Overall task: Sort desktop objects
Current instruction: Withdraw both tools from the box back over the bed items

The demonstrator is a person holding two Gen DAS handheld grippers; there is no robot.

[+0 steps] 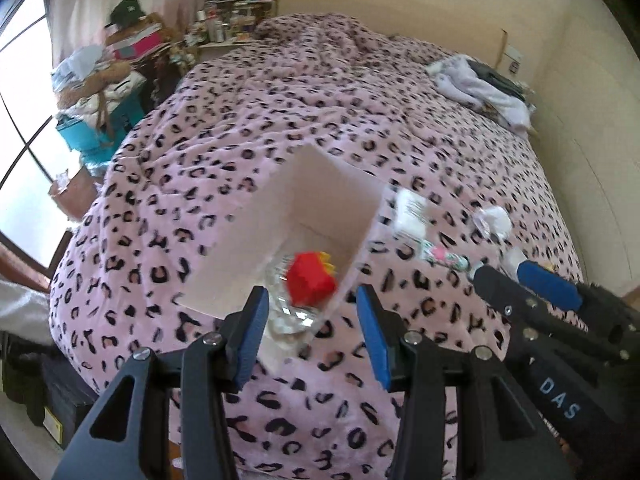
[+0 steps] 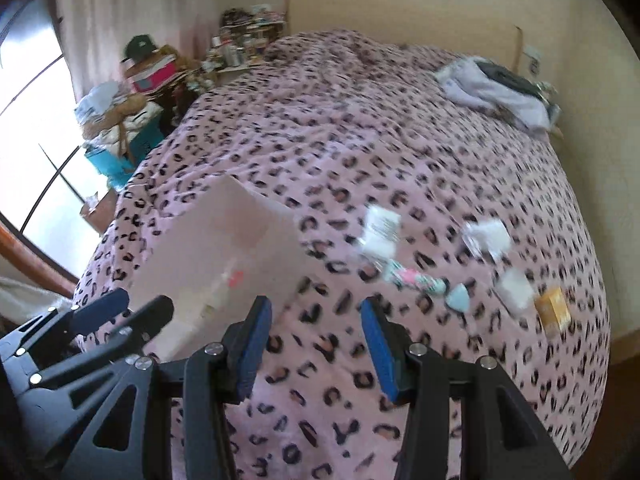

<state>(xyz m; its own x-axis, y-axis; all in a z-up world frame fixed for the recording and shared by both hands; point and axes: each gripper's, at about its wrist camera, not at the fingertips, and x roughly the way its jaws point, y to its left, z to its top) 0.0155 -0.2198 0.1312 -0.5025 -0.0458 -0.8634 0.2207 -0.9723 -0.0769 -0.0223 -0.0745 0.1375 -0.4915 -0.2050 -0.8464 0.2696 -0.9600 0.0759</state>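
A: Layout?
B: Leopard-print bed [image 1: 248, 128] w/ white box [image 1: 320, 216] on it; red fries toy [image 1: 310, 280] inside, on a clear glass thing.
A: Tongs?
B: Left tongs [image 1: 314, 336] spread, empty, at box edge. Right tongs [image 2: 316, 344] spread, empty, above bedding. Patterned tube [image 2: 416, 280] lies right of box.

Both wrist views close above bed [image 1: 280, 120], facing headboard, sharing white box [image 1: 320, 200].

The right gripper [image 2: 316, 344] hangs over the leopard-print blanket [image 2: 400, 128], jaws apart with nothing between them. A white box [image 2: 224, 240] sits to its left. A patterned tube [image 2: 416, 280], white packets [image 2: 380, 232] and a yellow box [image 2: 554, 312] lie ahead, blurred.
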